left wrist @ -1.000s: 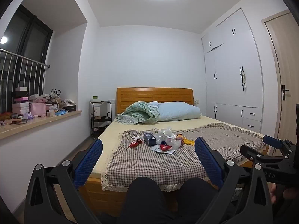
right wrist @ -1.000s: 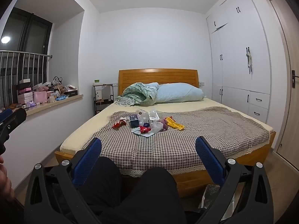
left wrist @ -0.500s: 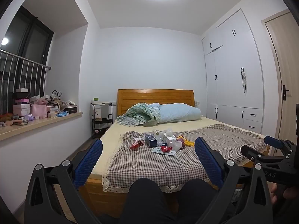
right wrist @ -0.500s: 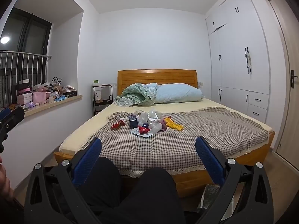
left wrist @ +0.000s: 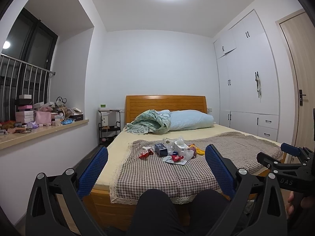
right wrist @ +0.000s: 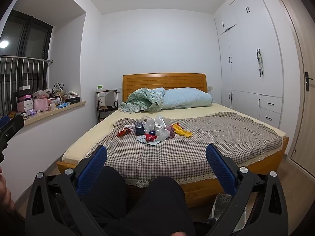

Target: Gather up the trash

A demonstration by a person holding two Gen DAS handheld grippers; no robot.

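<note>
A pile of trash lies on the checked blanket in the middle of the bed: red wrappers, a dark blue box, clear plastic bags, a yellow wrapper. The pile also shows in the right wrist view. My left gripper is open and empty, well short of the bed's foot. My right gripper is open and empty, also far from the pile. The right gripper shows at the right edge of the left wrist view.
My dark-trousered knees are low between the fingers. A cluttered window ledge runs along the left. A black side cart stands by the headboard. White wardrobes line the right wall. A plastic bag lies on the floor by the bed's foot.
Both views have shifted slightly; the bed and trash pile sit a touch lower and closer in the left wrist view. Both grippers stay open.
</note>
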